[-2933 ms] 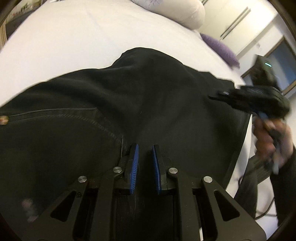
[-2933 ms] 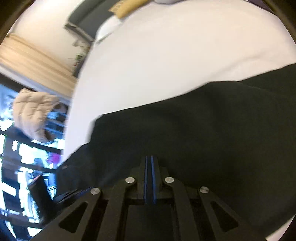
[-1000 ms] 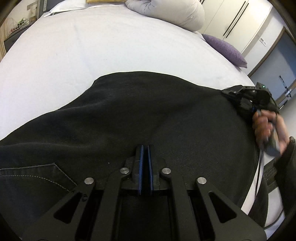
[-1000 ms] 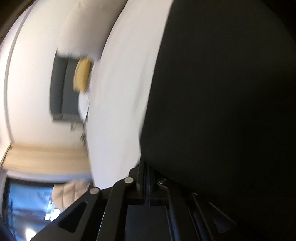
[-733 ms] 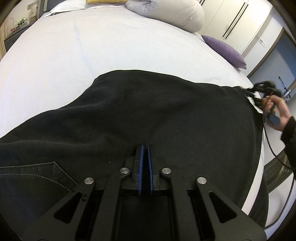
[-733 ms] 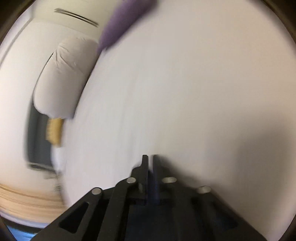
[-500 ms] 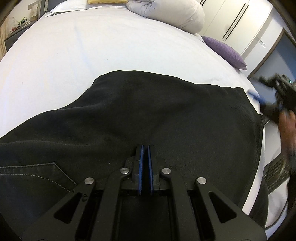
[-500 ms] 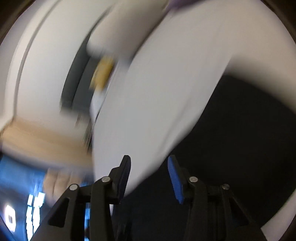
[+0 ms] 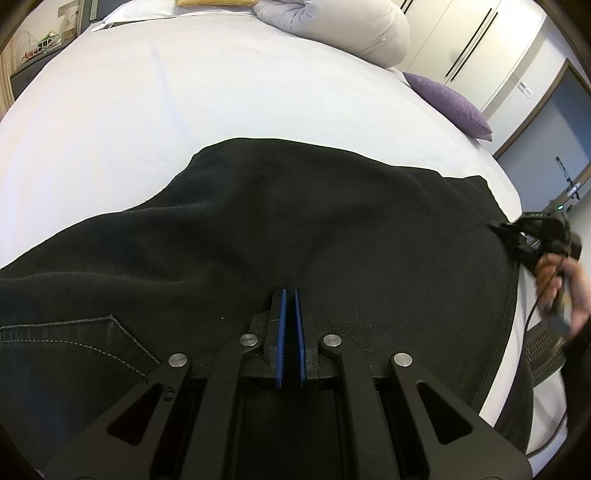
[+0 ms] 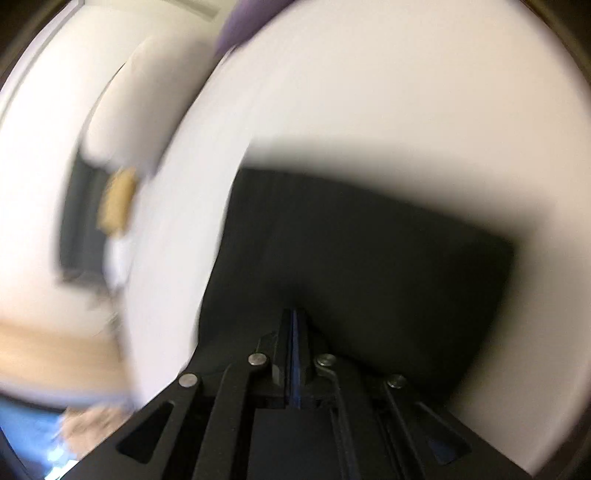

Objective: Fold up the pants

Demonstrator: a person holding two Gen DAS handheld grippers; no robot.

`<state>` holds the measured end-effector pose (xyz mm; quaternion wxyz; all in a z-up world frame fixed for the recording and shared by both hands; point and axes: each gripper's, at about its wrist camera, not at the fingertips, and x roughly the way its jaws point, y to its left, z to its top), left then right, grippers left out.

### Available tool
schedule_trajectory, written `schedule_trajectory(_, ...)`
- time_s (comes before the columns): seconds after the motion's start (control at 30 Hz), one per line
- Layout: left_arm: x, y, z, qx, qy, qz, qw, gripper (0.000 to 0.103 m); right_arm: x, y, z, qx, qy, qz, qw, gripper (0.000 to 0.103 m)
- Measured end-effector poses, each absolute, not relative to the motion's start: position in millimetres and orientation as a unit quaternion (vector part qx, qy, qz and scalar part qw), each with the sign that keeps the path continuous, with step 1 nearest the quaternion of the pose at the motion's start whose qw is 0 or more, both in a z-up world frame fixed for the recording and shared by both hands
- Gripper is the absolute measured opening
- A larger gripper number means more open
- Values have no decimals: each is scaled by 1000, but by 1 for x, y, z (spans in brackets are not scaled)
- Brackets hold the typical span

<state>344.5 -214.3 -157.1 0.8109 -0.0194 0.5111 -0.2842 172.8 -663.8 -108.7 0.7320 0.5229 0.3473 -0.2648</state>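
Note:
Black pants [image 9: 295,221] lie spread across a white bed [image 9: 184,92], a stitched back pocket at lower left. My left gripper [image 9: 290,295] is shut, its blue pads pressed down on the pants' middle. My right gripper [image 10: 294,314] is shut on the pants' edge [image 10: 351,258]; this view is blurred by motion. From the left wrist view, the right gripper [image 9: 517,236] sits at the pants' far right edge, held by a hand.
A grey bolster pillow [image 9: 351,26] and a purple cushion [image 9: 450,103] lie at the bed's far side. White cupboards and a door stand beyond. A black chair [image 9: 543,343] is by the bed's right edge.
The right gripper opened off the pants, swung out, then came back and shut on the pants' right edge. The left gripper has stayed shut on the middle.

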Motion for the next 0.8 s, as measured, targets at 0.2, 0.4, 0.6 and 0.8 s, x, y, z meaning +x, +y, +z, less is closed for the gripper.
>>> schedule_trajectory(0.2, 350, -213, -156, -19, 511, -283, 811, 5, 187, -598, -50, 469, 343, -200, 789, 14)
schedule_trajectory(0.4, 348, -209, -146, -5, 514, -273, 813, 5, 238, -489, -96, 466, 438, -30, 768, 20)
schedule_trajectory(0.6, 331, -160, -144, -20, 521, -261, 813, 5, 259, -502, -133, 525, 429, -16, 735, 0)
schedule_trajectory(0.8, 295, -102, -130, -26, 512, -229, 827, 5, 159, -536, -68, 487, 317, -128, 804, 89)
